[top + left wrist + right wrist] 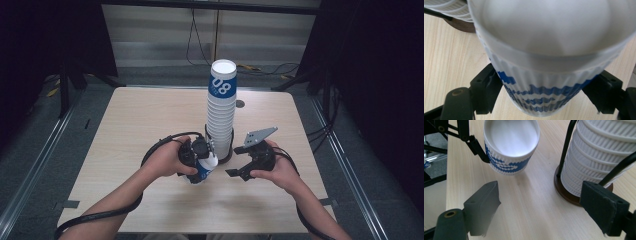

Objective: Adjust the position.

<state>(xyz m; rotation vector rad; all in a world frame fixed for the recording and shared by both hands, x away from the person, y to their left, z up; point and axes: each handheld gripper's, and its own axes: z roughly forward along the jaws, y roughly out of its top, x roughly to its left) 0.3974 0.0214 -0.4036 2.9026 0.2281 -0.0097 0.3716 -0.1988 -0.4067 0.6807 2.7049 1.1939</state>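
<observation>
My left gripper (544, 100) clamps ribbed white paper cup (544, 75), blue print, tilted, empty inside; my right gripper (549, 207) open, empty.

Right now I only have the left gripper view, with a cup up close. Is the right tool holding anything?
Observer: No. The right tool is open, with bare table between its jaws.
Operator: Where is the stack from my cup?
Observer: The stack stands upright on a dark round base, just beyond the cup in the high view.
Operator: Is my cup level?
Observer: It is tilted in the left tool, with its mouth toward the right tool.
</observation>
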